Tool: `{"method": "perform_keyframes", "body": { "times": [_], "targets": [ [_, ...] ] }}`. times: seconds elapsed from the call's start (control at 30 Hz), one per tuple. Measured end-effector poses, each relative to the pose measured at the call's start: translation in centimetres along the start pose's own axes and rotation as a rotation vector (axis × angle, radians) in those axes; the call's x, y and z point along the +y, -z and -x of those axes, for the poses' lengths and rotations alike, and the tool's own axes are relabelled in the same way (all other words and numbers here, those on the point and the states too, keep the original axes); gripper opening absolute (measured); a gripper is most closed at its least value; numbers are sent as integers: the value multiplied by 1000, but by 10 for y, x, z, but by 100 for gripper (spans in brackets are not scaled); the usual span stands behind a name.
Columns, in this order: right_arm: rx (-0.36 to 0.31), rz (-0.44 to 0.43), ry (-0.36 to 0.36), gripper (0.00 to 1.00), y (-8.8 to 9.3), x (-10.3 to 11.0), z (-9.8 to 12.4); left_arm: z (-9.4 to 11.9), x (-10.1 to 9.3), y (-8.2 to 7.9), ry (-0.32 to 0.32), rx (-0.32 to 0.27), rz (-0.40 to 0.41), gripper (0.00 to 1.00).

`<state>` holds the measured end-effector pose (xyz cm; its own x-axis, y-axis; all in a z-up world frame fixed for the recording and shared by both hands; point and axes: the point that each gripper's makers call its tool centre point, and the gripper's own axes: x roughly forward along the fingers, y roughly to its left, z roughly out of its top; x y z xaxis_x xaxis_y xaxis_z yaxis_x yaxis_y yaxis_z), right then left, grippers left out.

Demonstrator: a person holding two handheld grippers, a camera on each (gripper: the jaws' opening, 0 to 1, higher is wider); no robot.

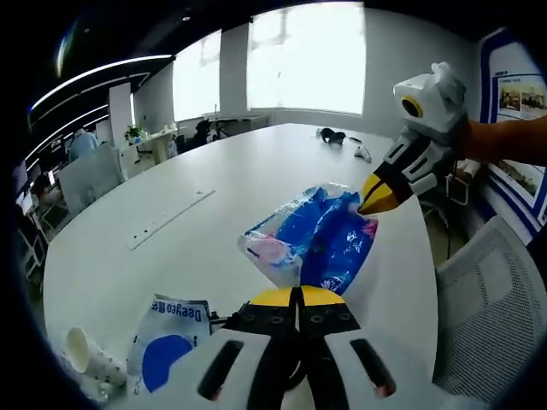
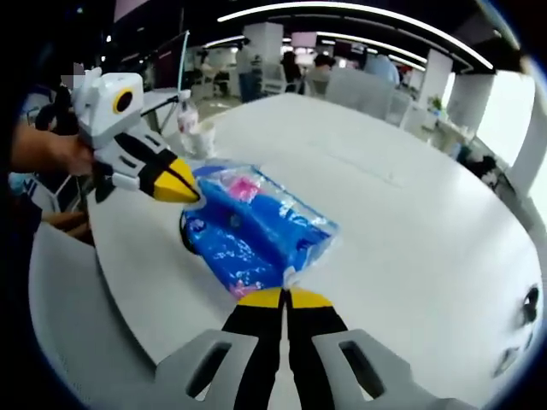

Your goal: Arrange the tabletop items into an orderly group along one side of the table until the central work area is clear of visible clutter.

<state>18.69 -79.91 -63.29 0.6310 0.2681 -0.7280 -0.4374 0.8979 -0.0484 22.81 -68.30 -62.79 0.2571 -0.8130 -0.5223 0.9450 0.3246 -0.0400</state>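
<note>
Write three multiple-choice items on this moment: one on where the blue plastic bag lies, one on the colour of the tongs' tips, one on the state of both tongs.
1. Where does the blue plastic bag lie?
A. On the white table, between the two tongs
B. On a chair
C. On the floor

2. What colour are the tips of the tongs?
A. Red
B. Yellow
C. Green

3. How do the left tongs and the right tongs stand?
A. Both shut, tips at opposite ends of the bag
B. Both wide open
C. One holds a cup

Answers: 1 A, the bag rests on the tabletop with tips at either end; 2 B, yellow tips show in both views; 3 A, each pair's jaws meet.
</note>
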Motion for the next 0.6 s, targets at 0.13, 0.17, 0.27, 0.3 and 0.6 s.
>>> {"method": "perform_keyframes", "body": {
  "times": [0.13, 0.17, 0.27, 0.3, 0.6],
  "targets": [
    [-3, 8, 3, 0, -3, -6, -2, -5, 3, -3, -7, -7, 8, 0],
    [-4, 13, 5, 0, -4, -10, -2, -7, 3, -5, -9, -11, 10, 0],
    [-8, 23, 5, 0, -8, -16, -2, -10, 7, -10, -19, -18, 14, 0],
    [-10, 27, 6, 0, -9, -19, -2, -11, 7, -11, -21, -21, 15, 0],
    [-8, 44, -3, 0, -16, -36, -8, -24, 16, -19, -50, -27, 41, 0]
  ]
}}
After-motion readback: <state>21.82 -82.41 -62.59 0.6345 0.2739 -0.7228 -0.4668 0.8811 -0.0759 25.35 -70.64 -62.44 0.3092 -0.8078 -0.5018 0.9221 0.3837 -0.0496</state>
